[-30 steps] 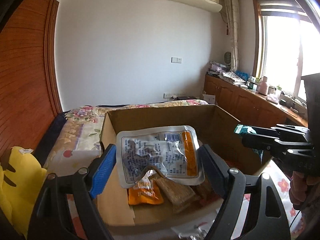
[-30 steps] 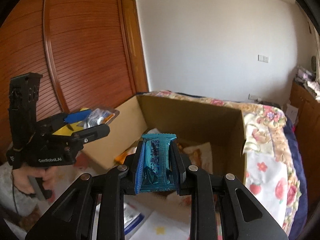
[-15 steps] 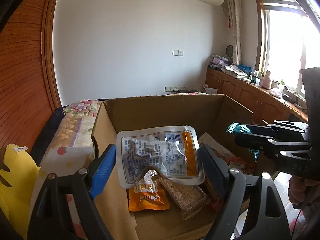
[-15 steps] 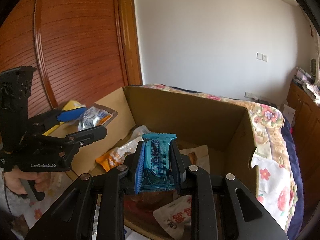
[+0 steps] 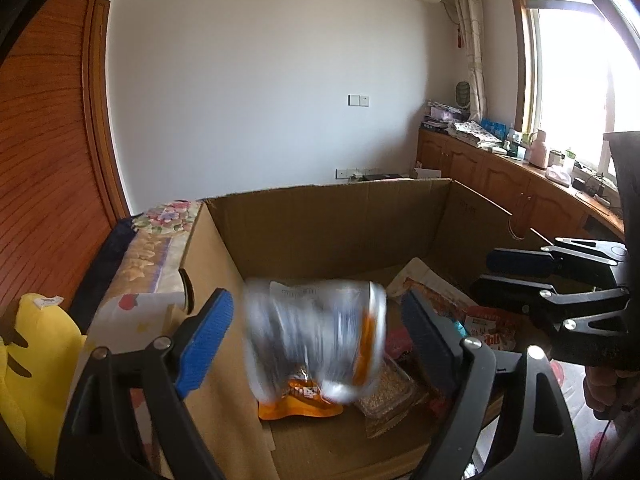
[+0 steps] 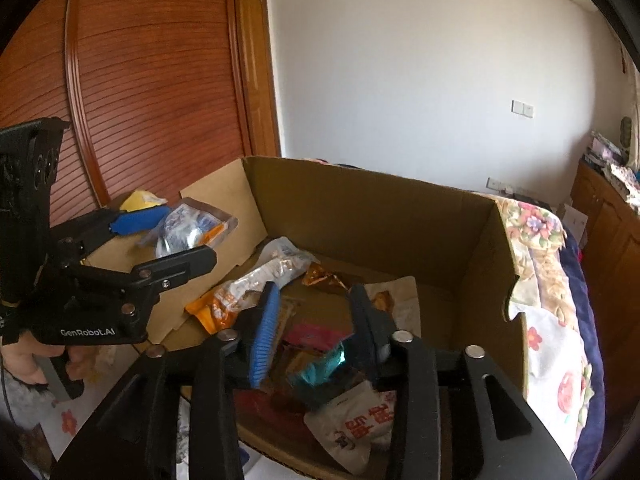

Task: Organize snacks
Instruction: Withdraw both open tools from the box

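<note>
Two grippers sit over my cardboard box [image 5: 328,216], which stands on a flowered bedspread [image 6: 556,320]. My left gripper [image 5: 316,328] has its jaws spread wide; a clear snack pouch [image 5: 316,340] shows as a blur between them, touching neither pad. My right gripper [image 6: 316,320] has just been opening its jaws, and a teal wrapped bar [image 6: 324,368] lies tilted below its right finger, free of the pads. Inside the box I note an orange packet [image 5: 300,398], a white pouch with red lettering [image 6: 352,428] and further snacks heaped on the floor of the box.
</note>
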